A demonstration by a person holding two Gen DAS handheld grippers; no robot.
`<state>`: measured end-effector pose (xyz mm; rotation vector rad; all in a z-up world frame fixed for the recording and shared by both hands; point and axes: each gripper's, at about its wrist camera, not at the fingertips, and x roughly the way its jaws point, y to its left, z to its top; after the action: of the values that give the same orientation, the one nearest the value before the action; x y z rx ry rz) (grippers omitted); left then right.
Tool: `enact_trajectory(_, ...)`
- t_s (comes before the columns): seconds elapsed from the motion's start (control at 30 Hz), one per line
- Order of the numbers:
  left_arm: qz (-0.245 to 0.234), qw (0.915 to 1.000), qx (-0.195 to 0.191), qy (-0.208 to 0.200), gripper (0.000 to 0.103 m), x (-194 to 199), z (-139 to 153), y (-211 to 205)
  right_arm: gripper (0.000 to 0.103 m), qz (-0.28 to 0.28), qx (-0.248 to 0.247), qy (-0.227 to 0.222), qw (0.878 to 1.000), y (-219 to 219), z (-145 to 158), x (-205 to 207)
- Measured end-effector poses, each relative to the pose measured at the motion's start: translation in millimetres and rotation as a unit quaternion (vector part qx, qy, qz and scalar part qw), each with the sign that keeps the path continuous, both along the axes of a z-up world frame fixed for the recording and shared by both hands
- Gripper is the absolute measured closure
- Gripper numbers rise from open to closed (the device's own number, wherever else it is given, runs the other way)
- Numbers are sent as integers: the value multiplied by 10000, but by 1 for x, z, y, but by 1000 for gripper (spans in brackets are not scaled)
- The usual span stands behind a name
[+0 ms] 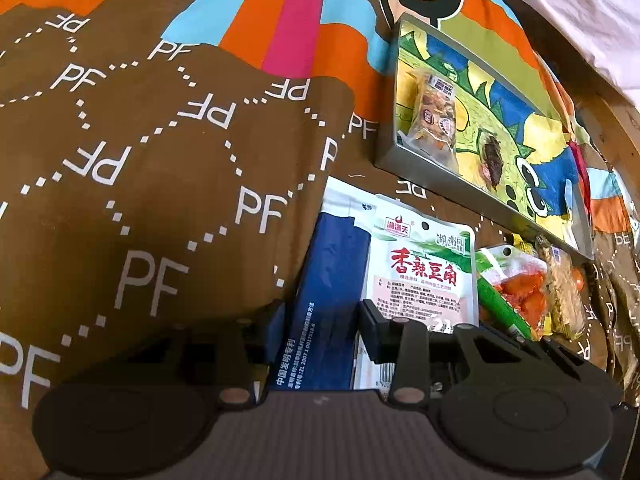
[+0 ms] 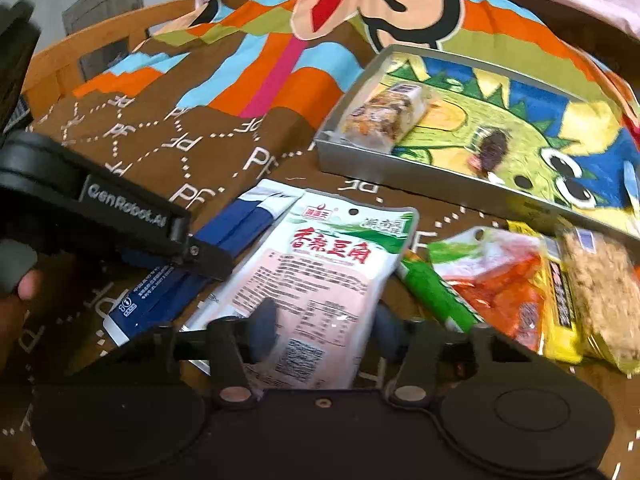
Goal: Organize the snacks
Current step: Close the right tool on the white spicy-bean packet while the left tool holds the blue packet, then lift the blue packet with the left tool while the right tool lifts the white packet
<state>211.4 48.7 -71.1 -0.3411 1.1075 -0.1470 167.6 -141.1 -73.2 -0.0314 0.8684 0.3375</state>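
Pouch (image 2: 320,276) white and pink, red characters, flat between right fingers (image 2: 264,332)

My left gripper (image 1: 320,316): low, pointing forward, jaws apart, blue packet (image 1: 320,300) between fingers; contact unclear. Seen from right wrist view, same gripper (image 2: 208,258) enters from left, angled down, fingertips over packet. My left hand (image 2: 16,304) wraps its handle, thumb visible. My right gripper (image 2: 324,332): jaws apart, fingers (image 2: 264,330) hovering, gripping nothing.
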Motion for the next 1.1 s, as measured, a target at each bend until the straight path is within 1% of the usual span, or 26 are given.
enact_trajectory(0.03,30,10000,-44,17,60,-1,0,1,57,-23,175,44,9998,-5,1,0)
enact_trajectory(0.1,86,9998,-143,54,60,-1,-1,6,52,-13,477,156,9987,-11,1,2)
enact_trajectory(0.17,149,9996,-228,90,60,-1,-1,8,40,-14,709,203,9973,-17,0,6)
enact_trajectory(0.2,171,9995,-243,97,60,-2,-1,9,39,-2,771,204,9968,-19,0,8)
enact_trajectory(0.37,133,9997,-165,92,60,-1,-1,7,38,438,631,10,9970,-13,-7,14)
enact_trajectory(0.43,120,9997,-169,103,60,-1,-1,7,37,564,707,-78,9959,-12,-10,14)
enact_trajectory(0.5,117,9996,-224,115,60,0,0,9,38,492,962,-24,9941,-18,-10,16)
enact_trajectory(0.53,136,9994,-281,131,60,0,-1,11,43,406,1159,35,9924,-23,-8,18)
enact_trajectory(0.57,157,9992,-332,150,60,1,-1,13,51,308,1353,75,9903,-28,-5,19)
enact_trajectory(0.6,181,9989,-393,175,60,1,-2,15,56,189,1575,109,9873,-35,-3,20)
enact_trajectory(0.63,209,9986,-444,193,60,1,-2,17,64,67,1791,131,9837,-41,0,21)
enact_trajectory(0.67,230,9984,-479,204,60,1,-3,18,68,-15,1982,148,9800,-46,4,22)
enact_trajectory(0.73,247,9982,-499,206,60,1,-3,19,68,-84,2350,170,9718,-53,9,22)
enact_trajectory(0.83,254,9984,-471,206,60,0,-3,19,68,-55,2620,209,9648,-56,11,25)
enact_trajectory(1.0,240,9986,-421,204,61,1,-3,17,68,59,2823,575,9576,-51,-2,36)
enact_trajectory(1.1,237,9988,-390,199,61,1,-3,17,68,166,2742,633,9595,-45,-7,38)
